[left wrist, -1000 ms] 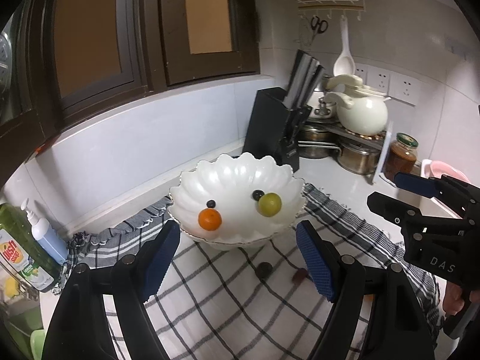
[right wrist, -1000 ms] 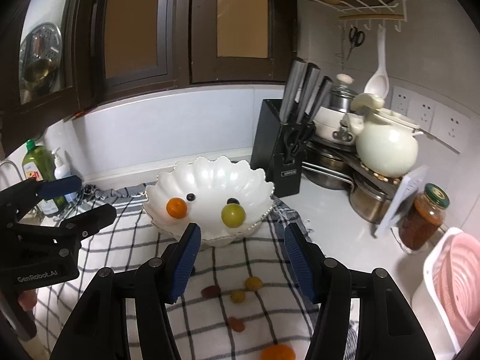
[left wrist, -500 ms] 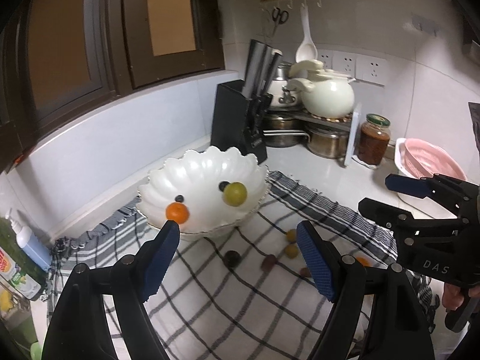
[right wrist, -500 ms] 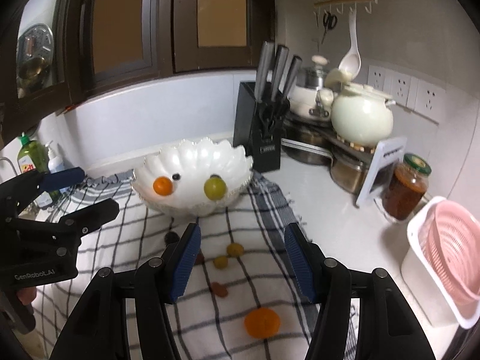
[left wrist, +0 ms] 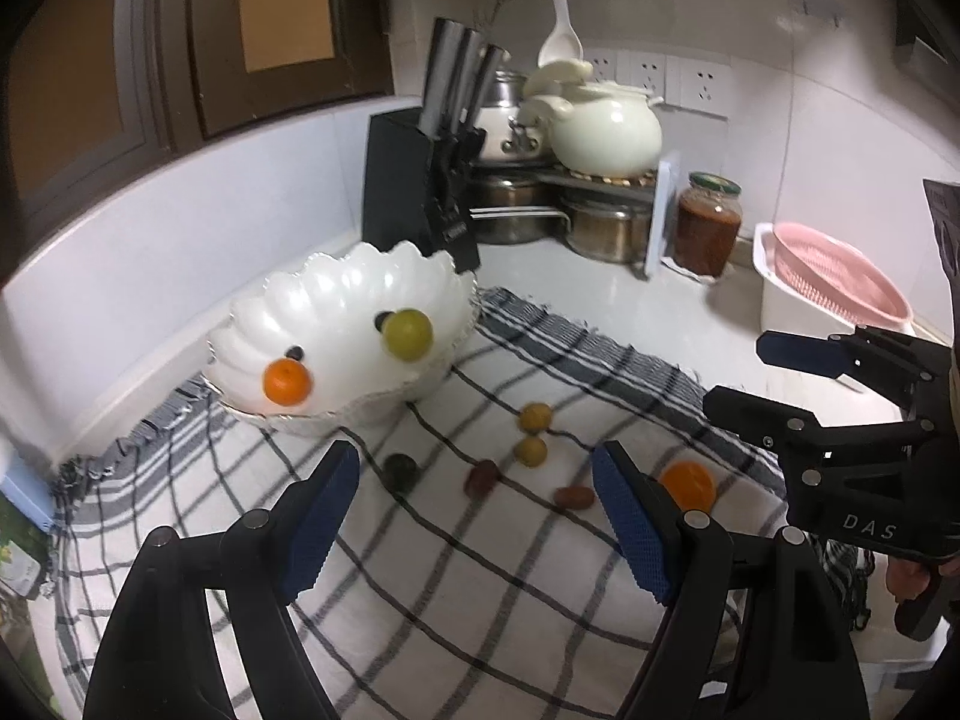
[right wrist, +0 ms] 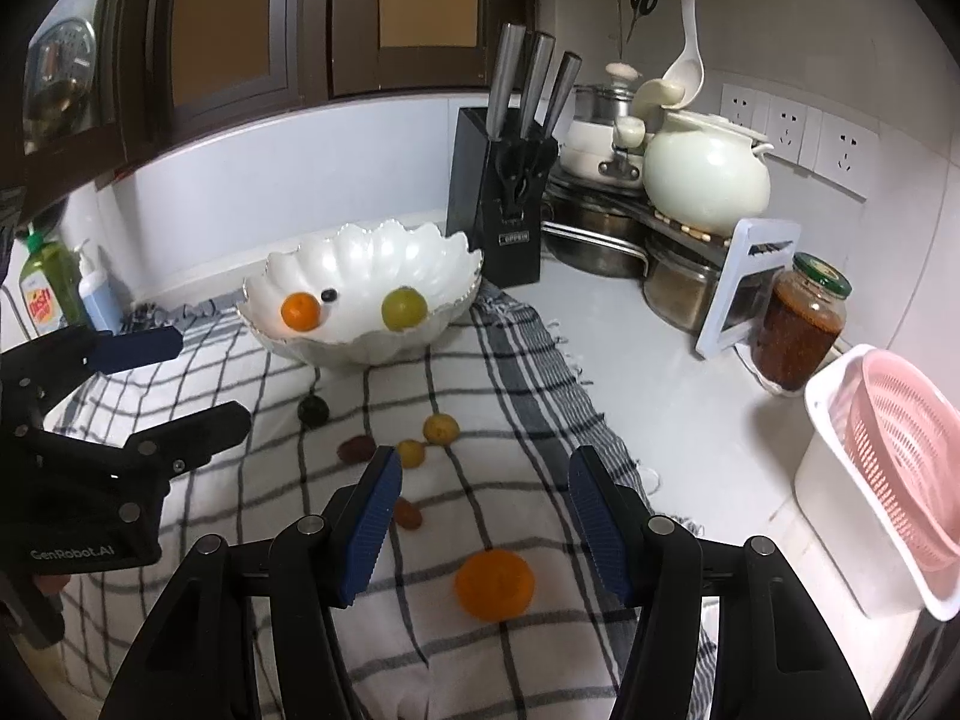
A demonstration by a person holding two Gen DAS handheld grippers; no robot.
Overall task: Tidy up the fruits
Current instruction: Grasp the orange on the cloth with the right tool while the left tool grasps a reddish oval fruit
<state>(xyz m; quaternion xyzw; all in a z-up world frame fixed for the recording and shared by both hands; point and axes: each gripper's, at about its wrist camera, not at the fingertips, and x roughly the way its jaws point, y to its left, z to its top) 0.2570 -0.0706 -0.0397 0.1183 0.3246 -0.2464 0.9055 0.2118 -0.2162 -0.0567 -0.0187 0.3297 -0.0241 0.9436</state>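
Fruit lies scattered on a black-and-white checked cloth [right wrist: 510, 384] covering the counter. A loose orange mandarin [right wrist: 494, 584] sits near the cloth's front right edge, just below and between the wide-open, empty fingers of the right gripper [right wrist: 483, 531]. The left gripper [left wrist: 474, 522], also wide open and empty, hovers over the cloth's middle. A white scalloped ceramic bowl [right wrist: 366, 258] at the cloth's back edge holds an orange and a green fruit. Readable writing: "GenRobot.AI" and "DAS" on the grippers.
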